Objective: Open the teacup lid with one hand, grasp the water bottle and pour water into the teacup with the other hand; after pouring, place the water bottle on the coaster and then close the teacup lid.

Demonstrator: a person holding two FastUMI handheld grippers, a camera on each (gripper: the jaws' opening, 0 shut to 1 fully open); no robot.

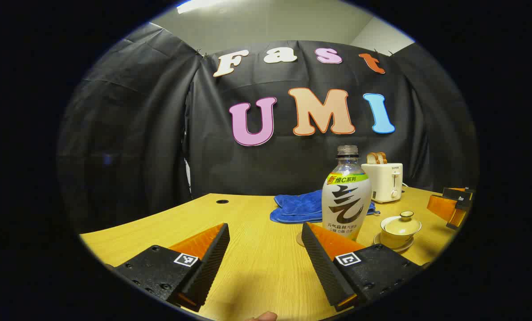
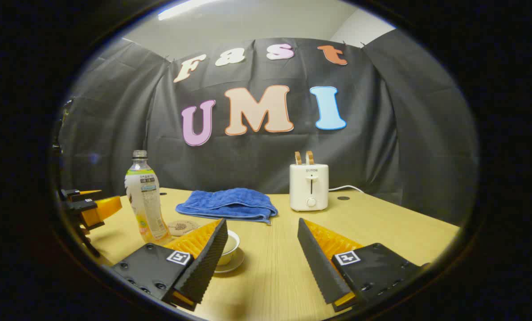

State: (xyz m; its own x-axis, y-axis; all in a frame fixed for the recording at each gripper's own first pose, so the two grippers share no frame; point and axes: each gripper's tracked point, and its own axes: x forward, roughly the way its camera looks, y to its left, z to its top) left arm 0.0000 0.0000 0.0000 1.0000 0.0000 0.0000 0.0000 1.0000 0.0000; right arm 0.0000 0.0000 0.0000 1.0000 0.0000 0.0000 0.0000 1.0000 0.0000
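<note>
A clear water bottle (image 1: 346, 196) with no cap stands on the wooden table, just beyond my left gripper's right finger. Right of it a pale teacup (image 1: 400, 227) sits on its saucer with the lid on. My left gripper (image 1: 266, 249) is open and holds nothing. In the right gripper view the bottle (image 2: 145, 200) stands at the left beside a round patterned coaster (image 2: 182, 226). The teacup (image 2: 231, 246) is half hidden behind the left finger of my right gripper (image 2: 261, 249), which is open and holds nothing.
A folded blue towel (image 2: 228, 204) lies behind the cup and bottle. A white toaster (image 2: 309, 187) with two bread slices stands at the back, its cable trailing right. The other gripper appears at the view edges (image 1: 453, 205) (image 2: 87, 207).
</note>
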